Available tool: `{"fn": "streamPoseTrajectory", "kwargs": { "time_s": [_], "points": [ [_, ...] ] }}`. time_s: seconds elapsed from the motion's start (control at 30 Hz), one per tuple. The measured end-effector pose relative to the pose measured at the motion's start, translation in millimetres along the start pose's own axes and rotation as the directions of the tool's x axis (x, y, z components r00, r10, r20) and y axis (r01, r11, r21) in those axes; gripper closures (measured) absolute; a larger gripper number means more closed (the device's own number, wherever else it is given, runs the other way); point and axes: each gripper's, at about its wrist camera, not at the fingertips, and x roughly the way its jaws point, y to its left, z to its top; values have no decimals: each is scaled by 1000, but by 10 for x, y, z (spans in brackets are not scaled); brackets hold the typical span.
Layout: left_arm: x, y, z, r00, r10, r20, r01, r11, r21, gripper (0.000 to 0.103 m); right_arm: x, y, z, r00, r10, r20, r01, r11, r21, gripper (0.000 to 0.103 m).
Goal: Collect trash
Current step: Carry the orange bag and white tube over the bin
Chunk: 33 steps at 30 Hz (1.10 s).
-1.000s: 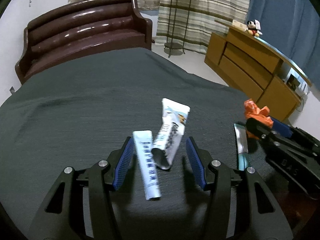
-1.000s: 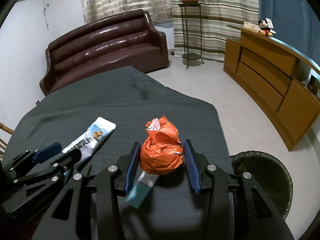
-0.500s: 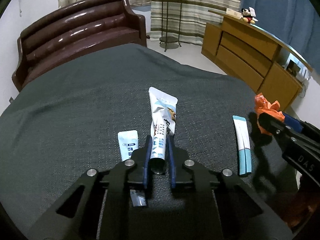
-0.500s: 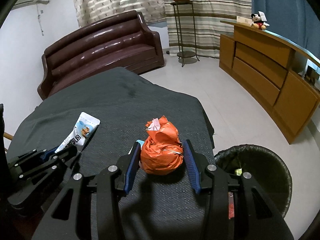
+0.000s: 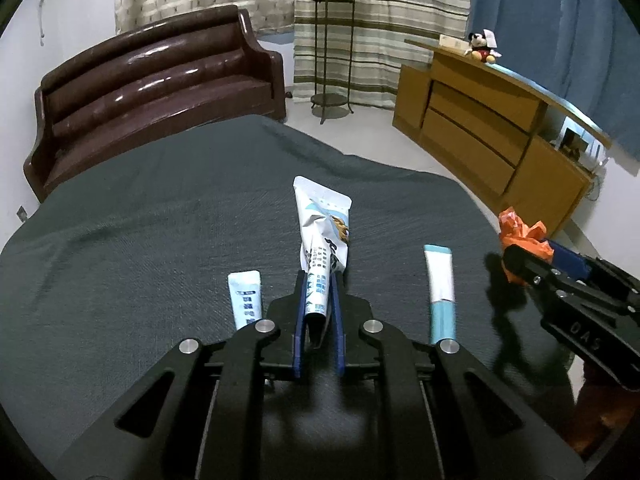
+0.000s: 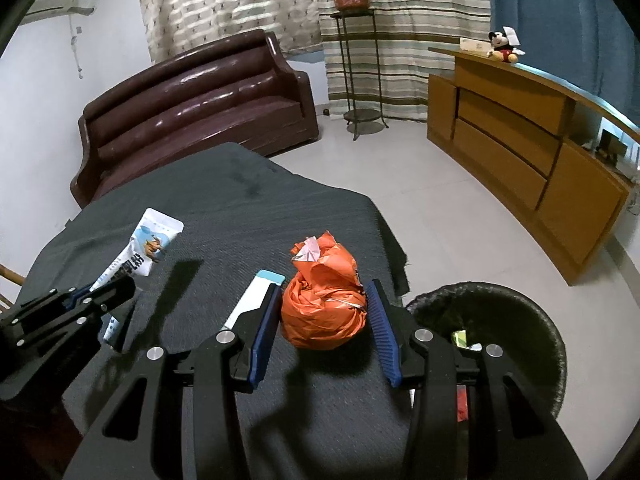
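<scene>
My left gripper point(image 5: 318, 280) is shut on the lower end of a white printed tube point(image 5: 324, 232), which sticks up and forward above the dark cloth-covered table point(image 5: 160, 240). In the right wrist view the tube point(image 6: 152, 244) and left gripper point(image 6: 116, 286) show at the left. My right gripper point(image 6: 324, 288) is shut on a crumpled orange plastic bag point(image 6: 324, 308), held just above the table's right edge. On the cloth lie a small white sachet point(image 5: 245, 300) and a teal-and-white tube point(image 5: 440, 288).
A black-lined trash bin point(image 6: 520, 312) stands on the floor right of the table, with some rubbish inside. A brown sofa point(image 5: 160, 80) is behind the table, a wooden sideboard point(image 5: 480, 128) to the right, and a plant stand point(image 5: 332, 60) by the curtains.
The left jaws closed on the white tube and raised it off the cloth. The right gripper carried the orange bag rightward, bringing the bin into view.
</scene>
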Motion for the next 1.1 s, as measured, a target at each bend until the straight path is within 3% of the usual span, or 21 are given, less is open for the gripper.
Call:
{"fn": "streamPoseTrajectory", "kwargs": {
  "time_s": [0.43,1.1],
  "points": [
    [-258,-461,-119,997,-73,20,72,997,34,92,-347,-269,-174,998,-61,25,60,998,27,59],
    [-270,-1360,-314,985,-175,0,174,976,128,92,-652,-934,-425,982,-188,31,185,979,87,59]
  ]
}}
